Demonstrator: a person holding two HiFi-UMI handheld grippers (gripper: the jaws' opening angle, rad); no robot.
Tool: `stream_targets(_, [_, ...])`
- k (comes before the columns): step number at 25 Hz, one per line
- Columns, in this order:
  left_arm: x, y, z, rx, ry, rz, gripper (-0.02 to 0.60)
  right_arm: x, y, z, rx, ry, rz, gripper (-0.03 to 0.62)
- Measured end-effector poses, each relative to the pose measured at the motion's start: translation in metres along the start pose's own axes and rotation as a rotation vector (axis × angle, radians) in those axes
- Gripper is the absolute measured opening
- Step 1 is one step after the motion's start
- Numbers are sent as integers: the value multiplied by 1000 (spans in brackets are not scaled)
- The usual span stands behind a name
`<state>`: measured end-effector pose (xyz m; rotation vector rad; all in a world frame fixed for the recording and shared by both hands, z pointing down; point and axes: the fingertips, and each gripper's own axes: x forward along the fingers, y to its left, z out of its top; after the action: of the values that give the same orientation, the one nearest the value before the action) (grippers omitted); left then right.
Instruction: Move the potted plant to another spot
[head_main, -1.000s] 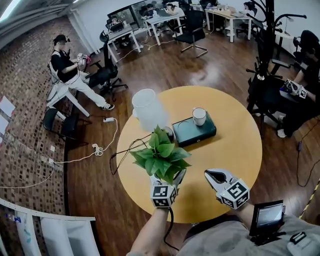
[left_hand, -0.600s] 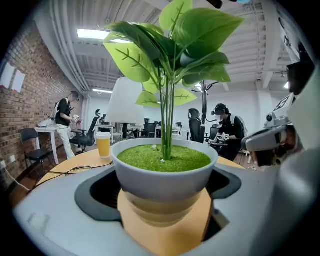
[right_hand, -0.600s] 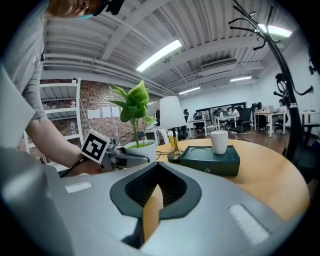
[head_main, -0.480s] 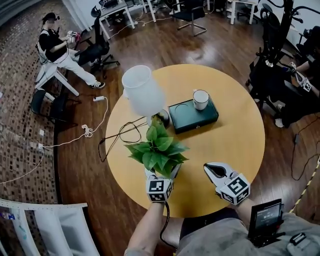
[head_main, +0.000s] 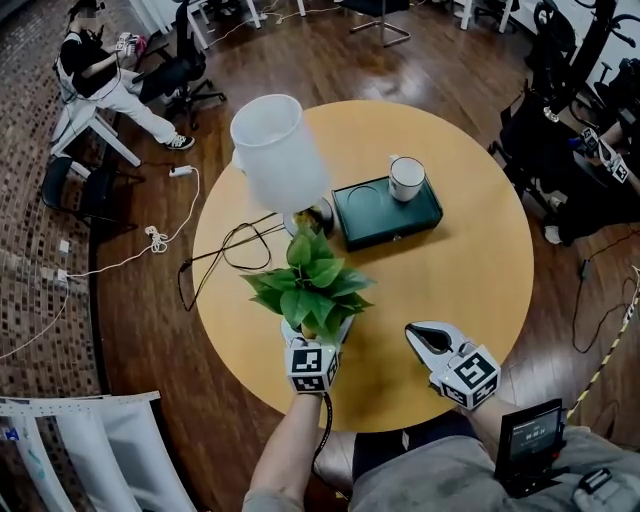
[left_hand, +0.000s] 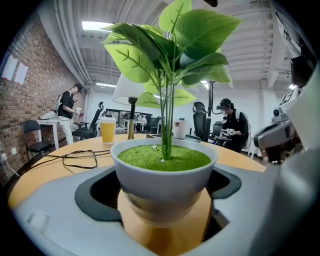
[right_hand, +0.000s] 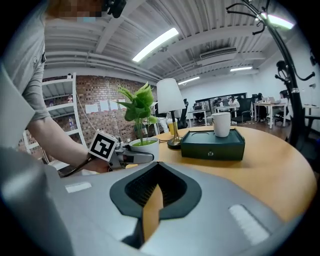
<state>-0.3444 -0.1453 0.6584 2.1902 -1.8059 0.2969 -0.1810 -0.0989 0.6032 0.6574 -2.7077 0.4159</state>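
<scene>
Right now the left gripper (head_main: 317, 338) is clamped on the white pot of the potted plant (head_main: 312, 285), one jaw on each side of the pot. The plant sits over the near-left part of the round wooden table (head_main: 470, 270), just in front of the lamp (head_main: 278, 155) and a loose black cable (head_main: 225, 255). The right gripper (head_main: 416, 333) is beside it to the right, low over the table, jaws together with nothing in them. A white mug (head_main: 406, 178) stands on a dark green box (head_main: 385, 212) further back.
</scene>
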Motion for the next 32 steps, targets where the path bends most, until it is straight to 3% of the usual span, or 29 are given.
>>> stream_targets(17, [9, 4, -20, 15, 33, -11, 508, 8, 2, -6, 3, 27, 5, 0])
stream_targets(26, [4, 1, -26, 80, 49, -15, 511, 9, 7, -8, 0, 24, 13, 0])
stream_targets(32, [2, 3, -27, 82, 48, -17, 517, 8, 11, -8, -3, 24, 9, 0])
